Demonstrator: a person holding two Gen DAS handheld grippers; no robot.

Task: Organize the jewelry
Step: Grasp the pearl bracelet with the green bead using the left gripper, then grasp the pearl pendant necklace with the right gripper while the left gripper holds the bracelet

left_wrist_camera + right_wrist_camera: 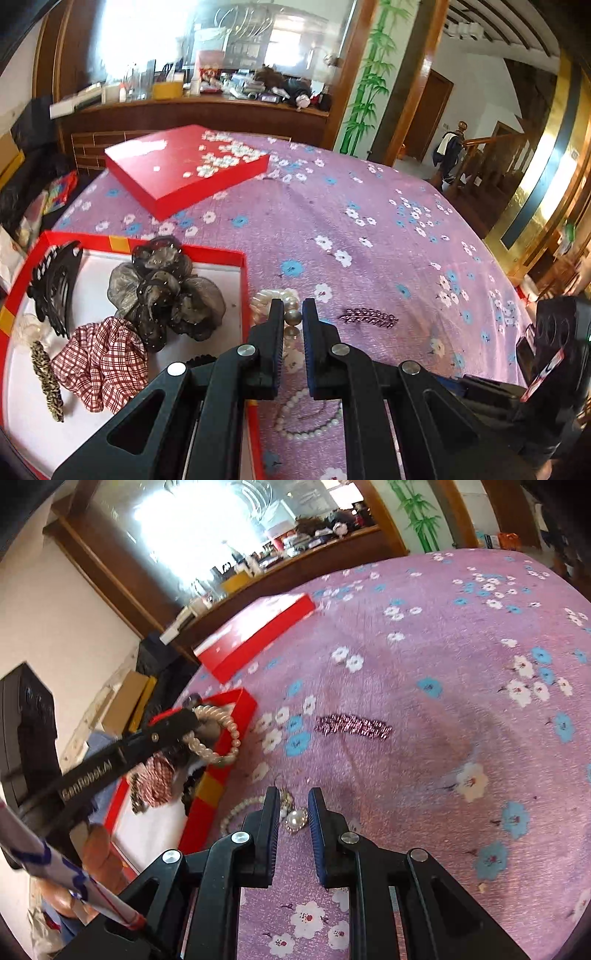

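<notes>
The left gripper [293,308] holds a pearl bracelet [218,734] between its nearly closed fingers, just beside the right wall of the red box [244,280] — the right wrist view shows the bracelet lifted above that corner. Below it a pearl necklace [314,430] lies on the purple flowered cloth [369,240]. The right gripper [293,805] is open a little and grips nothing; a pearl earring [297,819] lies on the cloth between its fingertips. Inside the box are a checked scrunchie [105,363], a grey hair flower [166,291] and a black comb clip [55,284]. Further, a purple leaf clip [368,317] lies on the cloth — and beyond it the red lid [184,162].
</notes>
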